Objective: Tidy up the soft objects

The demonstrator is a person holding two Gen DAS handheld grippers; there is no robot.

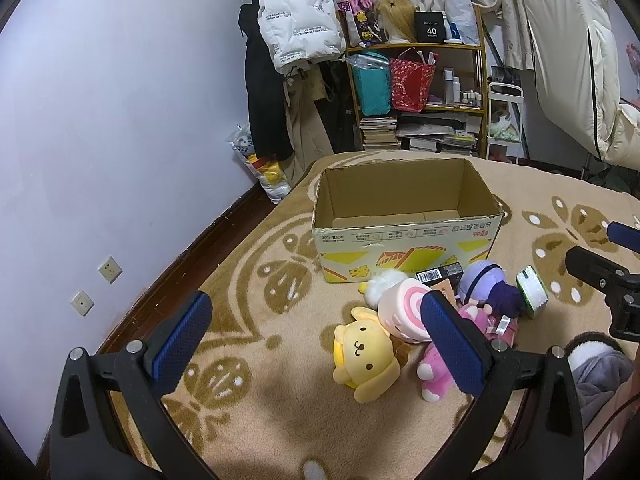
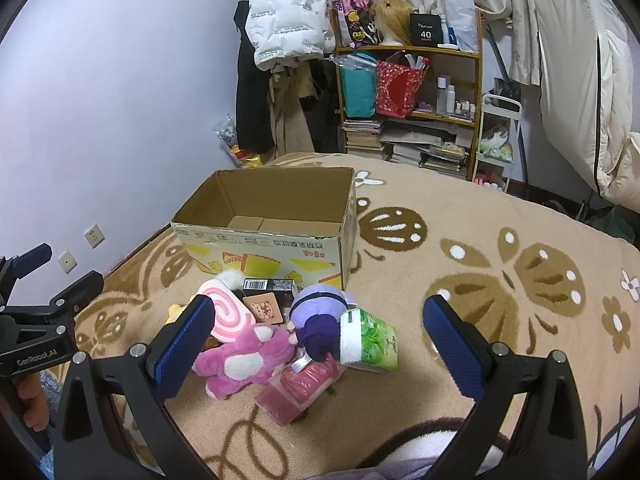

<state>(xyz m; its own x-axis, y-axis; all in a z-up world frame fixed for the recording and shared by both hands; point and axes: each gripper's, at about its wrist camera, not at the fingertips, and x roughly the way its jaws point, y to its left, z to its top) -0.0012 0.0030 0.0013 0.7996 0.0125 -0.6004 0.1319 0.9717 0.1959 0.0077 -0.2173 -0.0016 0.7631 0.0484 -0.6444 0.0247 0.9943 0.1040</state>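
Note:
An open, empty cardboard box (image 1: 408, 216) stands on the patterned blanket; it also shows in the right wrist view (image 2: 272, 236). In front of it lies a pile: a yellow dog plush (image 1: 366, 354), a pink swirl roll plush (image 1: 402, 308), a pink bear plush (image 2: 244, 356), a purple-haired doll (image 2: 320, 316), a green tissue pack (image 2: 370, 340), a pink wrapped pack (image 2: 300, 384) and a black carton (image 2: 268, 286). My left gripper (image 1: 320, 340) is open and empty, just left of the pile. My right gripper (image 2: 320, 348) is open and empty above the pile.
A wooden shelf (image 1: 420, 80) with bags, books and bottles stands beyond the bed, beside hanging coats (image 1: 296, 20). A white trolley (image 1: 504, 120) is to its right. The wall (image 1: 120, 120) runs along the left. Fluffy slippers (image 1: 592, 352) lie at the right.

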